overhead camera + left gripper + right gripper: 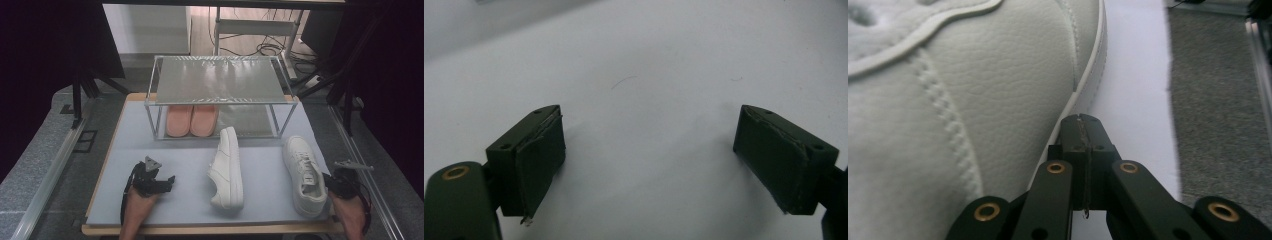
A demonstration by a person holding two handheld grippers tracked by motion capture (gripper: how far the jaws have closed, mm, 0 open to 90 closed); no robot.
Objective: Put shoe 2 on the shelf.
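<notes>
Hovering at lower right of the high view, the right gripper (334, 183) — jaws pressed together, empty — sits just right of the right sneaker (304, 175), heel-side, long axis running up-frame.

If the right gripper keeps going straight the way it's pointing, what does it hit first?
Most likely the white leather sneaker right beside it. The shut right gripper points along the sneaker's sole edge, so it may graze that rim or slide past onto the pale blue mat; depth is unclear.
</notes>
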